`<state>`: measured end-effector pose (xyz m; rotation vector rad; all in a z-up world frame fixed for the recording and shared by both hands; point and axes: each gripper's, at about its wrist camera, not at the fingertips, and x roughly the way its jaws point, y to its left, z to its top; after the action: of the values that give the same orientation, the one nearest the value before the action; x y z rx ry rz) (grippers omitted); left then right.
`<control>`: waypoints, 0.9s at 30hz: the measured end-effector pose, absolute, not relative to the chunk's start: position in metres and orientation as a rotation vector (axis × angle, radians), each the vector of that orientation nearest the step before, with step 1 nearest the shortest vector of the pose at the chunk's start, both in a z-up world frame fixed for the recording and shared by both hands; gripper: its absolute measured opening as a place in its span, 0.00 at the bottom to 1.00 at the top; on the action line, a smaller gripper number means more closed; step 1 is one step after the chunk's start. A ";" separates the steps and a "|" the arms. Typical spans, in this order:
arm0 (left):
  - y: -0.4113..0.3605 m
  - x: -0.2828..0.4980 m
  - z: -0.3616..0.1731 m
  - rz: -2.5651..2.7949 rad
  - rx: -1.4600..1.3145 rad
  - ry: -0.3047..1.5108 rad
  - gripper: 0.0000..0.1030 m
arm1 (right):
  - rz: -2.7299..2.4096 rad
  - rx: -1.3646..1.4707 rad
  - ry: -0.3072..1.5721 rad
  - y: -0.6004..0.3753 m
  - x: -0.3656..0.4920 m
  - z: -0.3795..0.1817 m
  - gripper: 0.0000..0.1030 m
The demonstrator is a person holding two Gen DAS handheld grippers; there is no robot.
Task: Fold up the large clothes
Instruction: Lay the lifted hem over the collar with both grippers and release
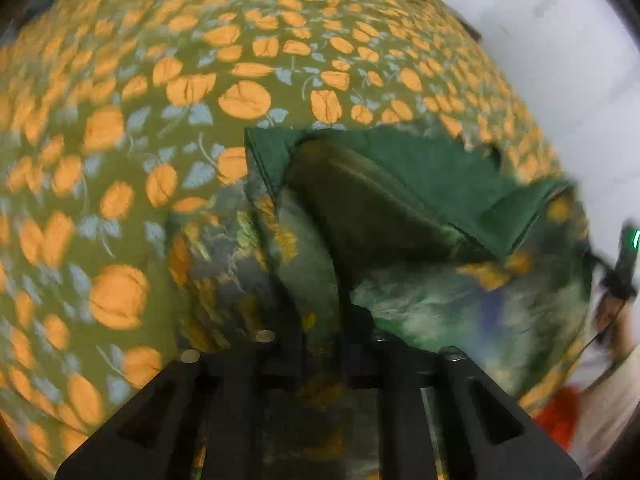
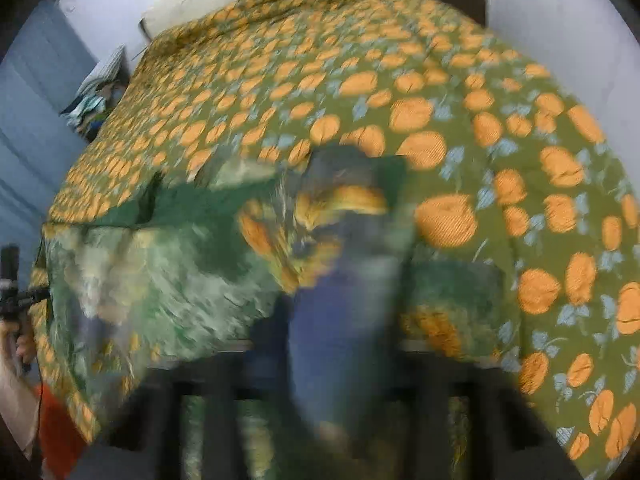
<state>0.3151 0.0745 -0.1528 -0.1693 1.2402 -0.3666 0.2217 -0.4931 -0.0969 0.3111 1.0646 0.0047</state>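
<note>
Here — green printed garment (image 1: 420, 184) bunched between left tool (image 1: 320, 312) tips.

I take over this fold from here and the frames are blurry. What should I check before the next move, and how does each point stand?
1. Left gripper closed on the green garment: ok, cloth runs between its fingers.
2. Right gripper gripping the garment: cannot tell, motion blur hides the fingertips.
3. Garment over the orange-flowered bedspread, not off its edge: ok.
4. Fold line straight: cannot tell, cloth bunched and blurred.
5. Other gripper and the person's hand away from the fold: ok, at the picture's edge.
</note>
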 end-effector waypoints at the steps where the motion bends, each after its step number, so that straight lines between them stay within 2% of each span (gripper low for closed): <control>1: 0.078 0.314 -0.145 -0.360 -0.178 1.210 0.09 | -0.015 0.319 1.028 -0.495 0.216 -0.085 0.19; 4: 0.092 0.317 -0.130 -0.352 -0.221 1.159 0.09 | -0.046 0.312 0.921 -0.507 0.207 -0.050 0.15; 7: 0.087 0.324 -0.146 -0.299 -0.203 1.191 0.11 | -0.053 0.298 0.921 -0.507 0.211 -0.052 0.15; 9: 0.081 0.329 -0.171 -0.249 -0.204 1.242 0.19 | -0.082 0.290 0.974 -0.503 0.221 -0.075 0.15; 10: 0.081 0.331 -0.177 -0.240 -0.208 1.248 0.28 | -0.107 0.290 1.013 -0.501 0.225 -0.094 0.16; 11: 0.082 0.330 -0.181 -0.235 -0.220 1.245 0.36 | -0.128 0.300 1.046 -0.501 0.227 -0.113 0.20; 12: 0.085 0.328 -0.180 -0.232 -0.231 1.232 0.39 | -0.140 0.313 1.060 -0.501 0.226 -0.127 0.24; 14: 0.092 0.325 -0.171 -0.224 -0.238 1.211 0.60 | -0.141 0.334 1.024 -0.503 0.216 -0.132 0.32; 16: 0.103 0.319 -0.153 -0.196 -0.215 1.174 0.65 | -0.120 0.356 0.998 -0.506 0.208 -0.126 0.48; 17: 0.107 0.315 -0.139 -0.180 -0.192 1.133 0.67 | -0.114 0.355 0.991 -0.506 0.206 -0.120 0.59; 18: 0.109 0.308 -0.128 -0.177 -0.177 1.098 0.68 | -0.115 0.345 0.979 -0.505 0.202 -0.114 0.63; 23: 0.084 0.288 -0.088 -0.286 -0.083 0.949 0.88 | -0.088 0.243 0.847 -0.481 0.178 -0.064 0.65; 27: 0.026 0.296 -0.105 -0.391 0.038 0.953 0.88 | 0.021 0.207 0.788 -0.447 0.166 -0.046 0.70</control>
<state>0.2964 0.0255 -0.1047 0.0383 0.9527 -0.3907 0.1660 -0.4470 -0.0459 0.2068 0.7881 0.0213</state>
